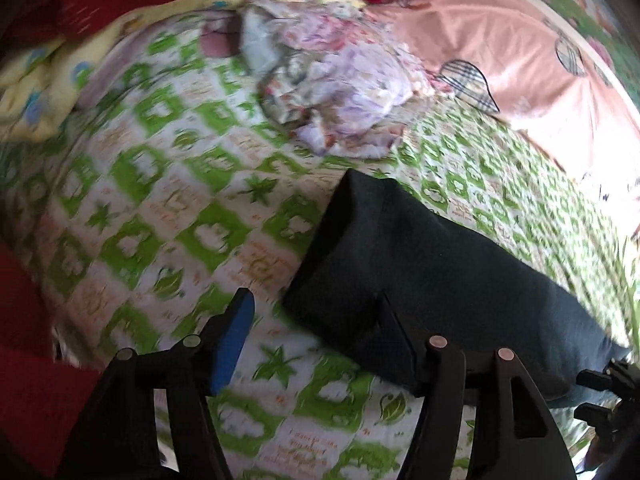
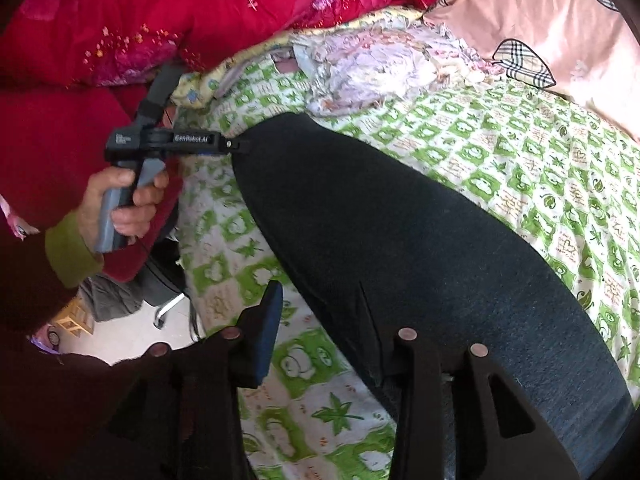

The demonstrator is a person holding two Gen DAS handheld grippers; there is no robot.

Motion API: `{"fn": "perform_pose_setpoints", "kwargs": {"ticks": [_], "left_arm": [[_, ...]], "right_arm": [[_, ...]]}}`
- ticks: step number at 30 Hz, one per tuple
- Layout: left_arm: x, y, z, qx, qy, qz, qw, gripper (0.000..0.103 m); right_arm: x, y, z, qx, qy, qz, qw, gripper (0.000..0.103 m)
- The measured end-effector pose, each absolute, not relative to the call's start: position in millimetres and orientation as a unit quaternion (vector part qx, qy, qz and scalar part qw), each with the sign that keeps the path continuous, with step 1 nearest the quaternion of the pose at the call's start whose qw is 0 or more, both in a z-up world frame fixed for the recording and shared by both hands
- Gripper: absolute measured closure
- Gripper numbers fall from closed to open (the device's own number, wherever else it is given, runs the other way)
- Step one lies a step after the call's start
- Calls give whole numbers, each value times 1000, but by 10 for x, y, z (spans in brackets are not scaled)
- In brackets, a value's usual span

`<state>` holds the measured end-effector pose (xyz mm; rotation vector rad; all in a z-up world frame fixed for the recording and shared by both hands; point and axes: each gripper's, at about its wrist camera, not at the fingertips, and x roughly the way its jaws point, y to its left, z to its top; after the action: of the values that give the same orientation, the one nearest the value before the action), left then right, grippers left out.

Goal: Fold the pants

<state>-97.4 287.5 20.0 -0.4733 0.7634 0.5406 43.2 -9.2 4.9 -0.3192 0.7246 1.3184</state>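
Below us, the dark charcoal knit pants (image 1: 420,268) lie in a long folded strip on the bed's green-and-white leaf-print sheet (image 1: 160,200). Our left claw (image 1: 316,320) is spread wide, one blue-padded finger (image 1: 234,340) over bare sheet, the other resting at the pants' near edge. Our right claw (image 2: 324,328) is likewise spread, its right finger lying on the dark cloth. From the right wrist we see our left hand (image 2: 124,204) gripping the grey handle. A crumpled pale floral garment (image 1: 340,92) lies beyond the pants, near a pink pillow (image 1: 500,32).
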Motion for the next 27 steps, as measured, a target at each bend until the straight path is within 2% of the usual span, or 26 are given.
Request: {"fn": "perform_pose_setpoints", "kwargs": {"ticks": [8,15,22,27], "left_arm": [[-1009,2882,92,-295,384,220,847,36],[-798,2915,-22,-302,411,218,832,36],[-770,2959,-58,-303,411,212,833,36],[-713,2964,-73,-296,411,208,837,36]], "right_arm": [[937,-96,335,-90,336,555,756,64],[1879,108,272,-13,415,509,754,64],[2103,517,-75,-66,475,504,718,64],[1869,739,-246,-144,477,515,697,64]]}}
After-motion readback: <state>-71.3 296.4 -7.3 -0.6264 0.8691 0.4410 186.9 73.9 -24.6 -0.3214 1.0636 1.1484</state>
